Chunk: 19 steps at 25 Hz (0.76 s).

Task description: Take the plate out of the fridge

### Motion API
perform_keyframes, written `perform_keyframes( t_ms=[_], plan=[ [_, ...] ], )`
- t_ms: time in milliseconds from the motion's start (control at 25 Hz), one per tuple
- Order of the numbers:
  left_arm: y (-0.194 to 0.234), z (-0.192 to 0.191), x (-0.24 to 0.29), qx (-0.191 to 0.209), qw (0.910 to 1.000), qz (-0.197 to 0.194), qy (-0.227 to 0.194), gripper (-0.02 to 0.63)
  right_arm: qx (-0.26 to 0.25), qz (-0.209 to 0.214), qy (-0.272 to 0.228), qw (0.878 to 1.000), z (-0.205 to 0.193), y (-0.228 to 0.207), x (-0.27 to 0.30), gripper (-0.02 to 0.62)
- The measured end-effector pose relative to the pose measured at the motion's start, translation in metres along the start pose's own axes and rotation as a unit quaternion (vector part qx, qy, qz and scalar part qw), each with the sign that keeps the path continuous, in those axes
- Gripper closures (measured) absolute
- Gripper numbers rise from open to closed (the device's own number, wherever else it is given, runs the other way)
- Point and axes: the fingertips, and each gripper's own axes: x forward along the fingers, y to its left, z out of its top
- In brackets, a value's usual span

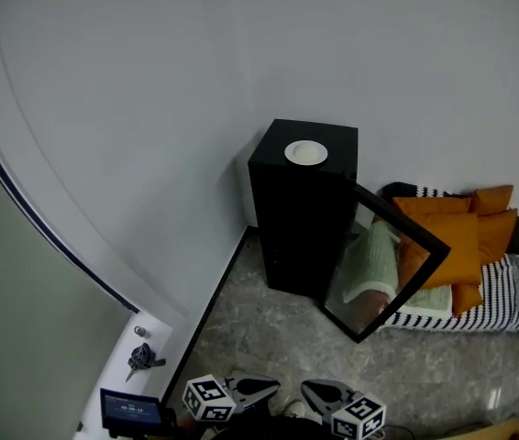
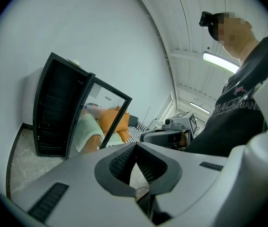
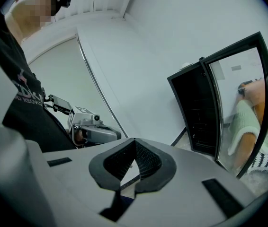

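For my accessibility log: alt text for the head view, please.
A small white round plate sits on top of a tall black fridge whose glass door stands open. Below, the left claw and right claw are shut, empty.

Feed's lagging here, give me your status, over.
Left gripper shut, empty. Right gripper shut, empty. Plate on top of fridge, door open. Nothing in the way.

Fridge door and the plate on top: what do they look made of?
Fridge door: black-framed clear glass, since cushions show through it. Plate: likely glazed ceramic, white and smooth, though plastic is possible.
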Motion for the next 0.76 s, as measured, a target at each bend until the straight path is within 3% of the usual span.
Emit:
perform_keyframes(
  t_ms=[760],
  plan=[
    [0.005,-0.001,-0.004,-0.007,1.0000,0.006,0.000,0.606,-0.004,0.006,0.003,1.000,-0.005,0.000,0.009,0.588]
  ],
)
